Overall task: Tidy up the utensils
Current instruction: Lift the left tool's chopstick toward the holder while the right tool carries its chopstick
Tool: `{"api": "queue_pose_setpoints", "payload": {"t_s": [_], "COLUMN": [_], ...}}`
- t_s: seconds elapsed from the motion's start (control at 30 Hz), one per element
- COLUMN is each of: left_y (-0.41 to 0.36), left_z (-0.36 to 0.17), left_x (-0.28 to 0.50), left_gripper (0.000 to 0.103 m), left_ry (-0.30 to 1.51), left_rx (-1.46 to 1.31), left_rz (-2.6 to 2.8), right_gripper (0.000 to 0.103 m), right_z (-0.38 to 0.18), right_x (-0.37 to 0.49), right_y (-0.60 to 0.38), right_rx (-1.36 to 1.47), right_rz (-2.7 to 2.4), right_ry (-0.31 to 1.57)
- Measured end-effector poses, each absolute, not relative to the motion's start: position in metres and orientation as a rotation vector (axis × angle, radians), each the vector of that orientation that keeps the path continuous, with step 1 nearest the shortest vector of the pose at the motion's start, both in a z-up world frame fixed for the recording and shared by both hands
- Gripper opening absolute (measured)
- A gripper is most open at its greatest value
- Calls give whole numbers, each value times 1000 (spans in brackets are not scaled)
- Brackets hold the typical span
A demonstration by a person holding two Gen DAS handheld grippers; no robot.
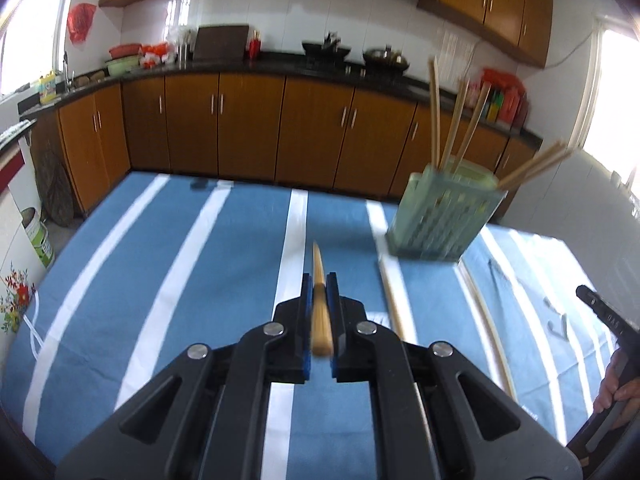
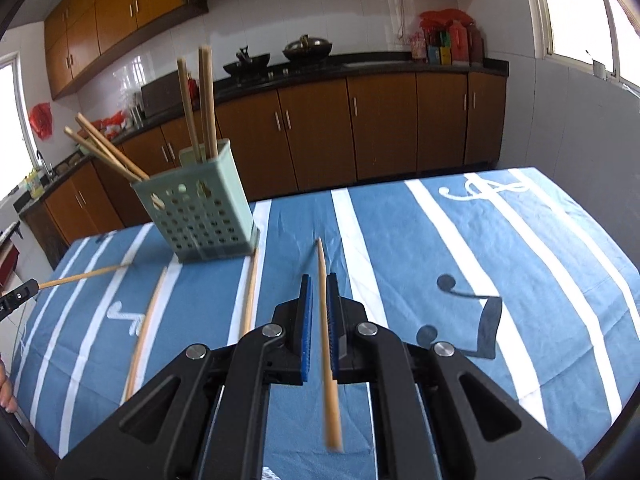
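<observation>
Two loose chopsticks (image 2: 148, 332) lie on the desk (image 2: 420, 248) near the holder (image 2: 200, 212), while the left gripper (image 1: 319, 280) and right gripper (image 2: 319, 282), tilted down above it, each clamp one chopstick.

Left hand-held gripper (image 1: 320, 292), right hand-held gripper (image 2: 319, 294): black angular linkages, silver round screws, blue ribbed pads.

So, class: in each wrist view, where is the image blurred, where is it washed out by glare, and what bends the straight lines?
Left wrist view: holder and held chopstick smeared by motion; window blown out white. Right wrist view: held chopstick blurs near the lens; window glares. Both: fisheye curves the counter and cloth stripes.
</observation>
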State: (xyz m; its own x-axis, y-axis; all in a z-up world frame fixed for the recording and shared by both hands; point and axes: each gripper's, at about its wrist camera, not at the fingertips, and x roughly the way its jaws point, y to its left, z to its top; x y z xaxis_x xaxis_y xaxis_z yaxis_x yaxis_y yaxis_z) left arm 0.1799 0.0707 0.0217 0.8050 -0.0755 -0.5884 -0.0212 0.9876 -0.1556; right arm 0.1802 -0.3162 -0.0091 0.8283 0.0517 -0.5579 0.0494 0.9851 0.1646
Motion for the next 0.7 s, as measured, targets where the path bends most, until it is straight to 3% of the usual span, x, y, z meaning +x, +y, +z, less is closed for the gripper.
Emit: {"api": "queue_pose_setpoints", "payload": {"t_s": [0.17,0.3,0.43,0.7], "left_y": [72,71,71,71], "left_z": [45,50,50,50], "left_x": [175,175,172,170], "left_gripper": [8,8,8,8], "left_ry": [563,553,554,554], "left_rx": [-176,-178,-179,-179], "left_rz": [-37,-39,-39,-40], "right_gripper": [8,9,36,35], "right_z": [3,-16,-50,-93], "right_x": [179,187,190,189], "right_y": [-317,-318,-329,-349], "right_rx": [174,150,162,178], "right_rz": [8,28,-19,-110], "right_ry": [563,644,754,881]}}
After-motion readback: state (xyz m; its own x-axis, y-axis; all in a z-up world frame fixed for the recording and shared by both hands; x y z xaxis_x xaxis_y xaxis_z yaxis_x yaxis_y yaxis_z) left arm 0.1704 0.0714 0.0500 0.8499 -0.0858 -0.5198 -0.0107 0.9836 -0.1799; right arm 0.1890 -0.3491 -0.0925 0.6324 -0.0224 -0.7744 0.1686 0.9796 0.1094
